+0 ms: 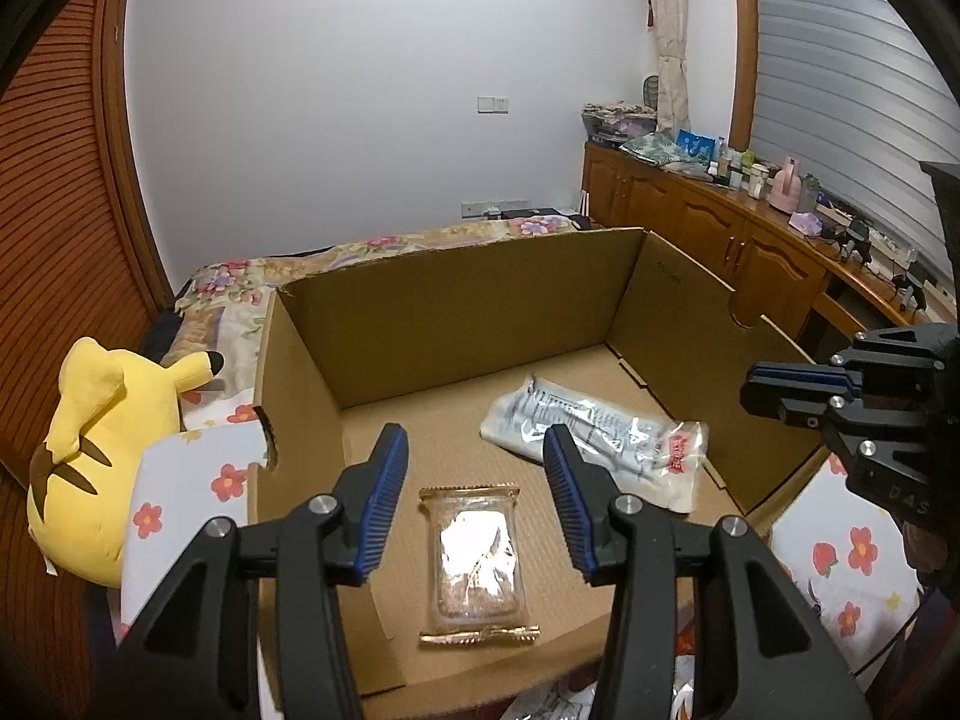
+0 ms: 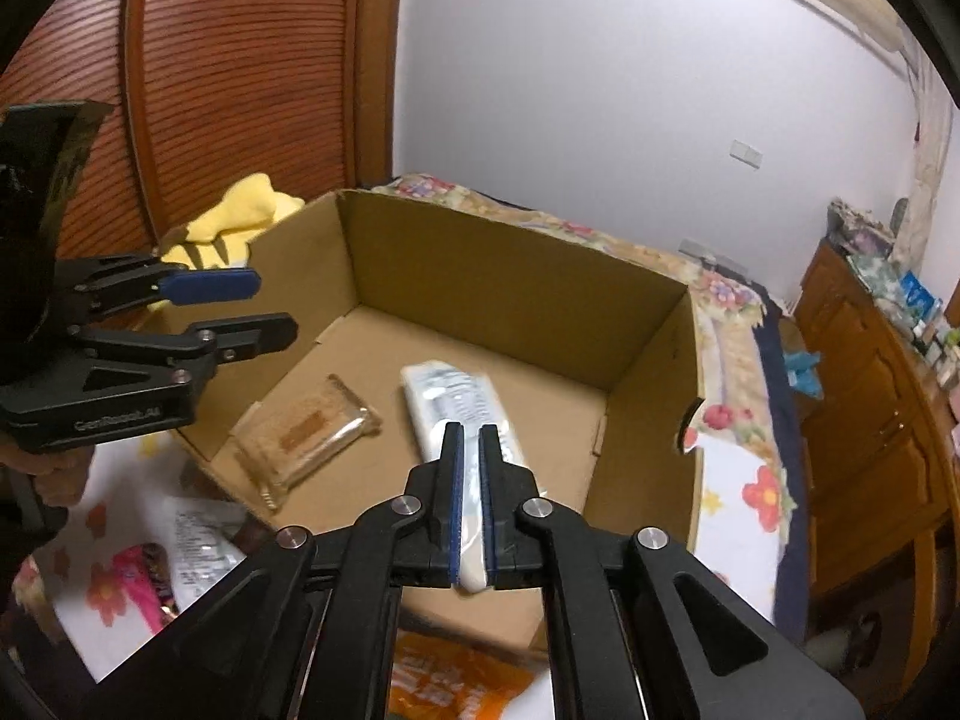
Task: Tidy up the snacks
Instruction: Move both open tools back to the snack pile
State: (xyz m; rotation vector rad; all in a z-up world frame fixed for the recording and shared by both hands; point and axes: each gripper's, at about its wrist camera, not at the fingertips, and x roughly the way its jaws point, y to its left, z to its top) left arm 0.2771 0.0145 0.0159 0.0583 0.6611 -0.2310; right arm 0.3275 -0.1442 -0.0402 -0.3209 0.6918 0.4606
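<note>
An open cardboard box [image 1: 456,312] sits on a flowered bed. Inside lie a clear packet of brown biscuit [image 1: 477,558] near the front and a white and clear snack bag [image 1: 594,444] to its right. My left gripper [image 1: 477,480] is open and empty above the biscuit packet. In the right wrist view, my right gripper [image 2: 471,438] looks nearly shut with the white snack bag [image 2: 462,414] between its pads; the bag's far end rests on the box floor. The biscuit packet [image 2: 306,426] lies left of it. The left gripper [image 2: 264,306] shows there, open, over the box's left wall.
A yellow plush toy [image 1: 102,450] lies left of the box. More snack packets lie on the bed in front of the box: an orange one [image 2: 456,684], a pink one [image 2: 141,576] and a white one [image 2: 198,546]. A wooden cabinet [image 1: 738,240] with clutter runs along the right.
</note>
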